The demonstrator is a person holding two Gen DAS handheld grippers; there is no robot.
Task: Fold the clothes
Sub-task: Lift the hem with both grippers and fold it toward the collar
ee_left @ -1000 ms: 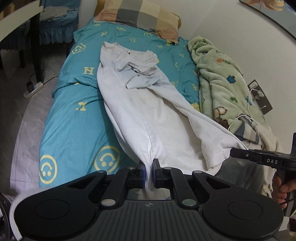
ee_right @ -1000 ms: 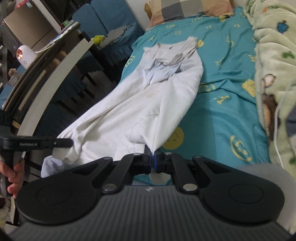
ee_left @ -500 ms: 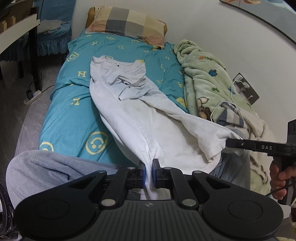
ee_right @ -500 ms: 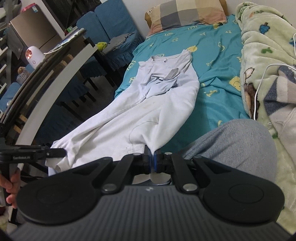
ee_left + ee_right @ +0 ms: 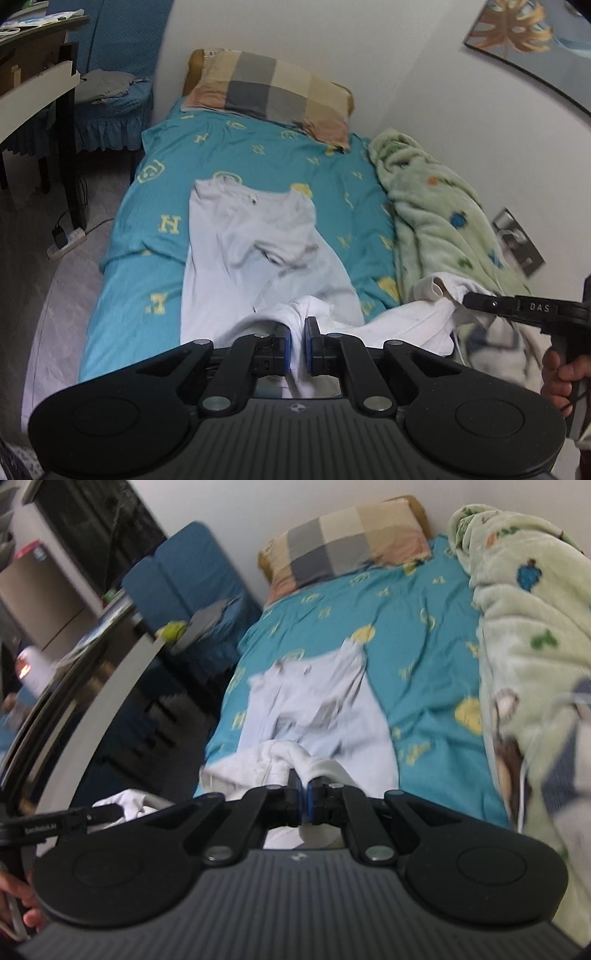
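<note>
Shirt (image 5: 255,258) lies on bed (image 5: 155,229), collar toward pillow (image 5: 273,96). We judge it soft, light, droopy; both hem corners pinched: left gripper (image 5: 297,345) & right gripper (image 5: 303,803) clamp cloth.

- We see a checked pillow (image 5: 271,98) at the head of the bed, on a teal sheet (image 5: 155,236) with yellow prints.
- We see a green fleece blanket (image 5: 432,206) along the wall side.
- We see a blue skirted chair (image 5: 110,110) beside a desk (image 5: 33,92).
</note>
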